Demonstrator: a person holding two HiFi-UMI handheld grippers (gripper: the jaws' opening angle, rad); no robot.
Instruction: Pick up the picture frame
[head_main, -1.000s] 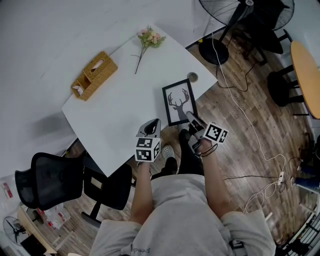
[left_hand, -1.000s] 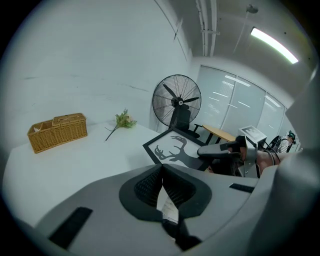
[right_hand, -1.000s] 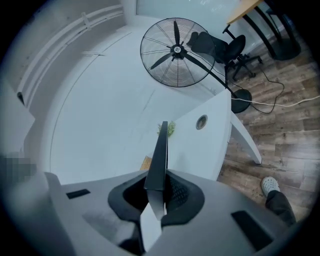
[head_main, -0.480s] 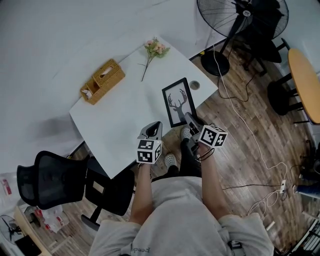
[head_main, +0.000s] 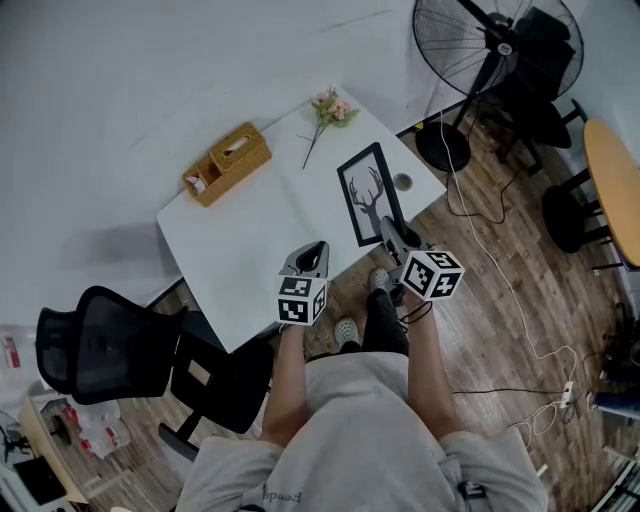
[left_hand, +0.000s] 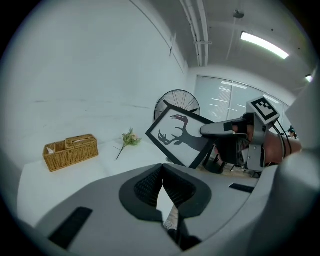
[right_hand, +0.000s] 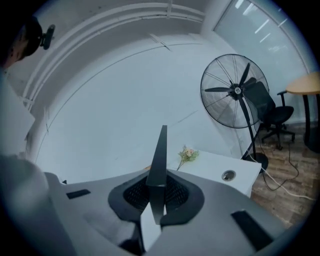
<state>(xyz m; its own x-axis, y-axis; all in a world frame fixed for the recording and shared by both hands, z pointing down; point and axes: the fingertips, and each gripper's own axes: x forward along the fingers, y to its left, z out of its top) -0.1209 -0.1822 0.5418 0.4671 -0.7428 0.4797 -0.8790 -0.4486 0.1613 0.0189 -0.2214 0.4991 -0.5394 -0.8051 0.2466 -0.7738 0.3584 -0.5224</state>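
The picture frame (head_main: 368, 193), black with a deer silhouette on white, is held up off the white table (head_main: 250, 240) and tilted on edge. My right gripper (head_main: 388, 232) is shut on its near edge. In the right gripper view the frame (right_hand: 161, 145) shows edge-on as a thin dark bar clamped between the right gripper's (right_hand: 158, 184) pads. The left gripper view shows the frame (left_hand: 180, 137) raised, with the right gripper (left_hand: 207, 130) pinching its side. My left gripper (head_main: 312, 250) hovers over the table's near edge. Its pads (left_hand: 150, 182) meet, with nothing between them.
A wicker tissue box (head_main: 227, 162) and a flower sprig (head_main: 328, 112) lie at the table's far side. A cable hole (head_main: 403, 182) is near the right corner. A standing fan (head_main: 480, 60), floor cables (head_main: 500, 270) and an office chair (head_main: 110, 350) surround the table.
The frame lay flat on the table; now the right gripper has lifted it and rolled it onto its edge. Both grippers have risen.
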